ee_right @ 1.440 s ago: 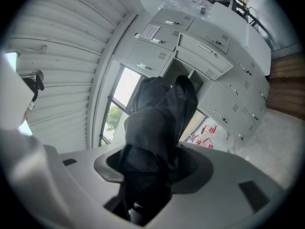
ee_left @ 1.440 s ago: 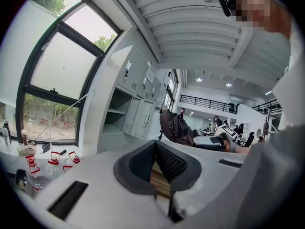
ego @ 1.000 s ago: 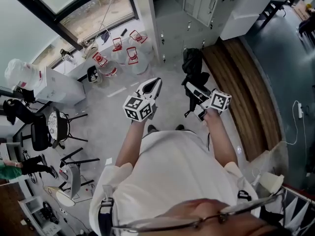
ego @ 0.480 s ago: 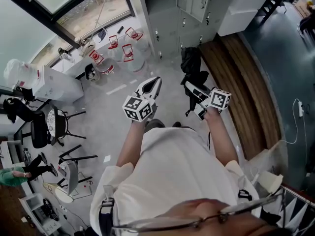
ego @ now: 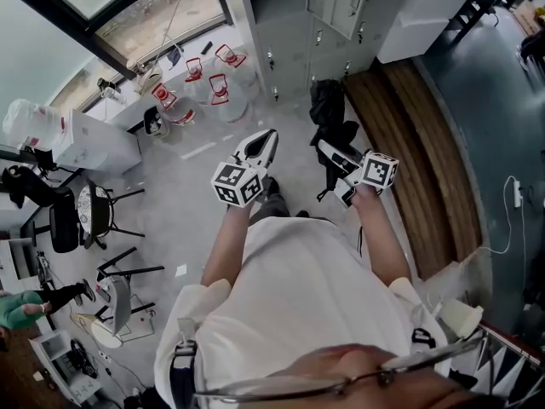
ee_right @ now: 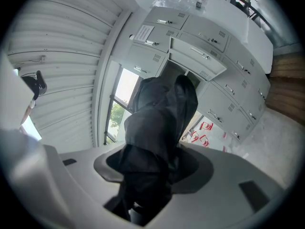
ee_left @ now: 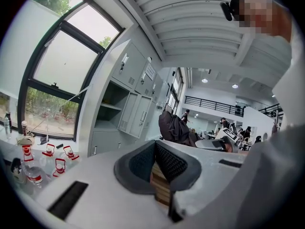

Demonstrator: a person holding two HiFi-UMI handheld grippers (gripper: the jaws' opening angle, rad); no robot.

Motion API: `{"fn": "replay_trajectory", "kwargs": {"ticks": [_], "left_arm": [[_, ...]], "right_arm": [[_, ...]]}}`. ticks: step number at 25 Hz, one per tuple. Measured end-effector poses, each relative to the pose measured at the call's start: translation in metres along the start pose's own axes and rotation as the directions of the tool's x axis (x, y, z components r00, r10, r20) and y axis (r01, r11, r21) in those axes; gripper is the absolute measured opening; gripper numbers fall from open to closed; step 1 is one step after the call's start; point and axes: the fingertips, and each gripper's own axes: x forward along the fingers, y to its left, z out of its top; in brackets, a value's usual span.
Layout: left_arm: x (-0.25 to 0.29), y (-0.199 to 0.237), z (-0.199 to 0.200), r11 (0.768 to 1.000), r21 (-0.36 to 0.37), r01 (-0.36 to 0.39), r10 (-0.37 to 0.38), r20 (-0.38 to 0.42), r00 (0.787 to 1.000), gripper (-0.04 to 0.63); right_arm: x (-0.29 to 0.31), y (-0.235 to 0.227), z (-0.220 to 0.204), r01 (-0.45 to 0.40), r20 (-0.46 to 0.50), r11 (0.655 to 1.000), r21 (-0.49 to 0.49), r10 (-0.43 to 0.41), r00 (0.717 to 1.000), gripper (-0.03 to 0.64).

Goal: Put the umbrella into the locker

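Black umbrella [ee_right: 157, 128], folded, fabric loose and bunched

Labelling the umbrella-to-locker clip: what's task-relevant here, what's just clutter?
Job:
- umbrella
- right tongs, clamped on it
- lockers

Lying about:
- water jugs
- chairs
- wooden floor strip

A large window [ego: 162, 11] overlooks the pale grey floor [ego: 170, 190], black chairs [ego: 92, 216] and a wooden strip [ego: 421, 164].

The umbrella [ee_right: 159, 128] (dark, folded) covers the pads of the right claw [ee_right: 152, 168]; its handle cannot be made out.
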Motion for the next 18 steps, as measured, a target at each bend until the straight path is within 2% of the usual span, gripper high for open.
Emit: {"fn": "replay_trajectory", "kwargs": {"ticks": [4, 18], "left_arm": [[0.011, 0.011, 0.005, 1.000, -0.001, 0.005, -0.005, 0.007, 1.000, 0.003], [0.086, 0.100, 0.040, 0.999, 0.002, 0.052, -0.052, -0.024, 0.998, 0.003]], "right_arm": [[0.007, -0.011, 0.008, 0.029, -0.002, 1.000, 0.003, -0.029, 1.000, 0.244], [0.097, -0.052, 0.072, 0.043, -0.003, 0.999, 0.000, -0.043, 0.999, 0.244]]}}
